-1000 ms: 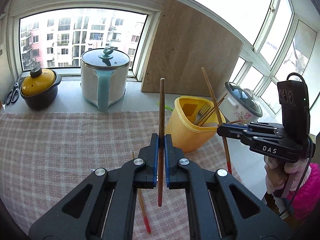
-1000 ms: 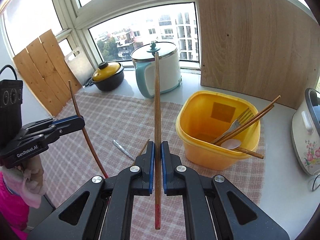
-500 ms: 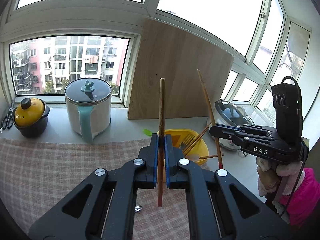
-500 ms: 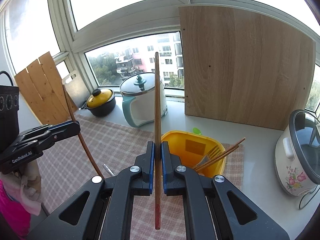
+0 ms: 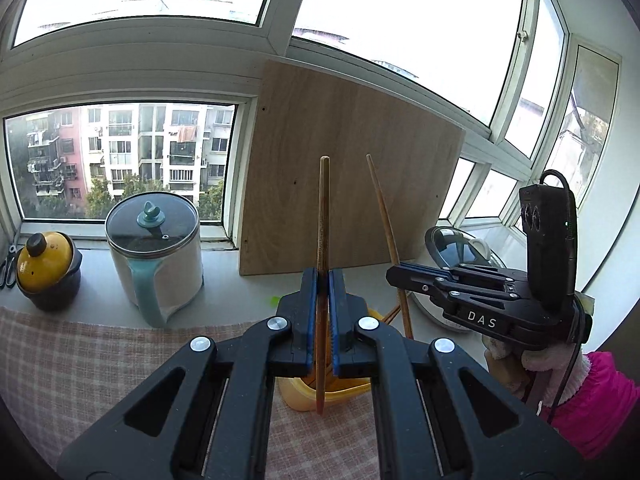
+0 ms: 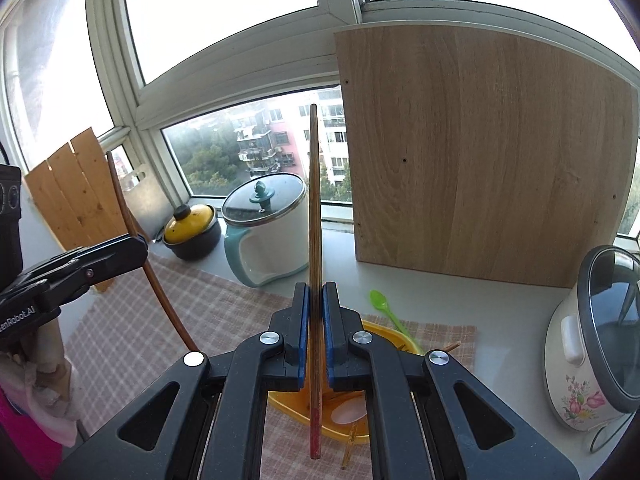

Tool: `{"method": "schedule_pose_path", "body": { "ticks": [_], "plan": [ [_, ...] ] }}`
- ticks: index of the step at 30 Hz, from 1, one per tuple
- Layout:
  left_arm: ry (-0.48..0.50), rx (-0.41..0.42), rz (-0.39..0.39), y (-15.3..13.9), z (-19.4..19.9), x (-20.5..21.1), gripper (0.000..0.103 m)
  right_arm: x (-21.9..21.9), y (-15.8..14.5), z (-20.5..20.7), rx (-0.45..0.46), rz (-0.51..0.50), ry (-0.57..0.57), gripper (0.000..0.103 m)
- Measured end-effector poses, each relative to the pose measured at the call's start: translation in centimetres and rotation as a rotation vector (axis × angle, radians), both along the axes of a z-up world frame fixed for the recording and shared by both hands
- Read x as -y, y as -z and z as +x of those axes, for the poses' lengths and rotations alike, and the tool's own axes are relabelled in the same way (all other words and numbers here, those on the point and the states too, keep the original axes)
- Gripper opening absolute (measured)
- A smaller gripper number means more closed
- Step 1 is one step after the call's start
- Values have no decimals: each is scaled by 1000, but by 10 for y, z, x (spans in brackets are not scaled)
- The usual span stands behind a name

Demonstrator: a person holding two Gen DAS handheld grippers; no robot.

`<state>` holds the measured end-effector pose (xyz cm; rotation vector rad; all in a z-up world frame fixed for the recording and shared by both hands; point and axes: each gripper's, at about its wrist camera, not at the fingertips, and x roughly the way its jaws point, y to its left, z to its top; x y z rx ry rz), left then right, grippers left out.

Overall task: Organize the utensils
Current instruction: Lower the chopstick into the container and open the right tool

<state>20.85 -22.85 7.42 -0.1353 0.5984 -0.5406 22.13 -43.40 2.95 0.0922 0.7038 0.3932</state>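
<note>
My left gripper is shut on a wooden chopstick that stands upright between its blue pads. My right gripper is likewise shut on a second chopstick with a red lower end. Each gripper shows in the other's view: the right gripper at the right with its chopstick, the left gripper at the left with its chopstick. Both grippers hang above the yellow utensil bin, also seen low behind the left fingers as the bin. It holds several utensils, mostly hidden.
A green plastic spoon lies behind the bin. On the sill stand a white lidded pot, a yellow-lidded clay pot, a leaning wooden board and a floral rice cooker. A checked cloth covers the counter. Gloved hands hold the grippers.
Both grippers have risen and moved forward with their chopsticks held upright. The yellow bin has slid from ahead of the fingers to beneath them, and the cutlery on the cloth has left view.
</note>
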Motion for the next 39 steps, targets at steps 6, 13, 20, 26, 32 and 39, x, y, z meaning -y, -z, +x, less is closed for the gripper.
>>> {"method": "schedule_pose_path", "body": {
  "ticks": [6,13,20,26,32,39],
  "plan": [
    [-8,-5,13,5,12,15,3,12,8,15,10,-5,6,5],
    [-20,-35,17,16,29,28,3,22,25,28,4,10,-10,5],
    [-3,-34,14,12,31,38,3,30,39,36,-21,21,-1,5],
    [-14,-14,25,6,35,44,3,37,44,40,-24,45,2,5],
    [-15,-47,49,24,43,50,3,35,58,39,-37,40,-11,5],
    [-8,-117,44,50,45,48,3,37,74,33,-72,41,-10,5]
  ]
}}
